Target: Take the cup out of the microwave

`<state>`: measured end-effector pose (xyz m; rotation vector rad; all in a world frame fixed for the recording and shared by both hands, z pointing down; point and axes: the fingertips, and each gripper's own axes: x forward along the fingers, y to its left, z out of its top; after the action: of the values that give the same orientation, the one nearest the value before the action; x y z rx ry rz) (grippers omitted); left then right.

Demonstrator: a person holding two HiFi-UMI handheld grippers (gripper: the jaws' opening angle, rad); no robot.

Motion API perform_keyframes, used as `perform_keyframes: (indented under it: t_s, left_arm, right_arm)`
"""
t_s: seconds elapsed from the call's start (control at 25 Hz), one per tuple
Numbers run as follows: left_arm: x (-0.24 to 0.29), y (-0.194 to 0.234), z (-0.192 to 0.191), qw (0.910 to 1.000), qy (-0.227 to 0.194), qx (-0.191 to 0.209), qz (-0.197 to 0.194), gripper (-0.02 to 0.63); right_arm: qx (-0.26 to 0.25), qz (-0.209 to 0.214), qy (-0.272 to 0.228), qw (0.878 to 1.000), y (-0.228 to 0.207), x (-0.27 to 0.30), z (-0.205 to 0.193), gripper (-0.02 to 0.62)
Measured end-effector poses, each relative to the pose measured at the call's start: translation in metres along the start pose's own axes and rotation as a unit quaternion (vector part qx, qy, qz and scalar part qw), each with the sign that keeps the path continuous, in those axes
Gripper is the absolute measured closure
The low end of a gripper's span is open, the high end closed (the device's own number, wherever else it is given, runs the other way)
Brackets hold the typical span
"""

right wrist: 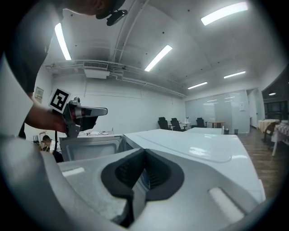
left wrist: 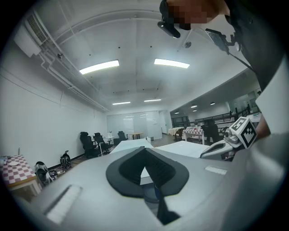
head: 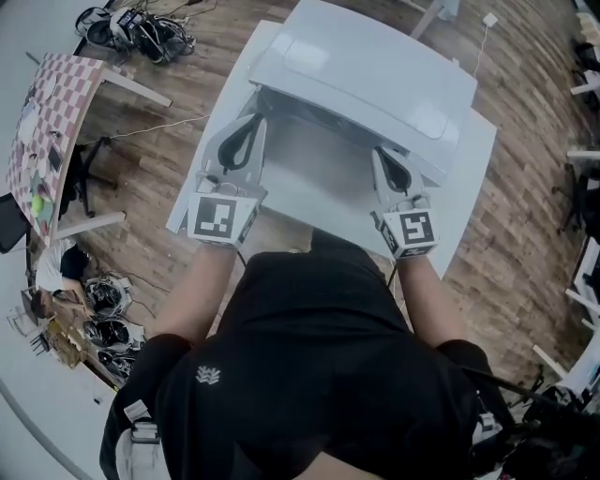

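A white microwave (head: 375, 75) stands on a white table (head: 473, 197) in front of me. Its door (head: 319, 178) hangs open between my two grippers, and the right gripper view shows the door (right wrist: 86, 149) as a grey framed panel. No cup shows in any view, and the inside of the oven is hidden. My left gripper (head: 248, 122) is at the front left corner, with its pads meeting at the tips (left wrist: 144, 150) and nothing between them. My right gripper (head: 386, 155) is at the front right corner, also shut and empty (right wrist: 144, 152). Each gripper shows in the other's view: the left gripper (right wrist: 92, 112) and the right gripper (left wrist: 221, 148).
A table with a checkered cloth (head: 52, 122) stands to the left. Cables and gear (head: 141, 28) lie on the wooden floor behind it. Office chairs (left wrist: 92, 142) and more tables fill the far end of the room. The white table's front edge is close to my body.
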<state>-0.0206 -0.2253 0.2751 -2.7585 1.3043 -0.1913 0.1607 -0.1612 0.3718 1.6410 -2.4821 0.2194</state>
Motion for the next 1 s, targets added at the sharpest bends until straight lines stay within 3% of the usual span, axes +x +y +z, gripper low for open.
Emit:
perform_keyframes:
  t_s: [0.16, 0.32, 0.44, 1.0]
  left_arm:
    - [0.024, -0.002, -0.003, 0.9998, 0.012, 0.013, 0.008, 0.603]
    - [0.04, -0.004, -0.011, 0.9997, 0.019, 0.014, 0.005, 0.603]
    - [0.041, -0.002, -0.023, 0.9993, 0.036, 0.004, 0.003, 0.603]
    - [0.039, -0.01, -0.05, 0.9976, 0.006, -0.017, -0.067, 0.604]
  right_arm:
    - [0.0, 0.024, 0.019, 1.0, -0.002, 0.012, 0.001, 0.595]
    - [0.01, 0.058, -0.028, 0.998, 0.008, 0.024, 0.02, 0.595]
    - [0.015, 0.061, -0.034, 0.997, 0.014, 0.03, 0.025, 0.595]
    - [-0.001, 0.005, -0.028, 1.0, 0.03, 0.037, 0.015, 0.595]
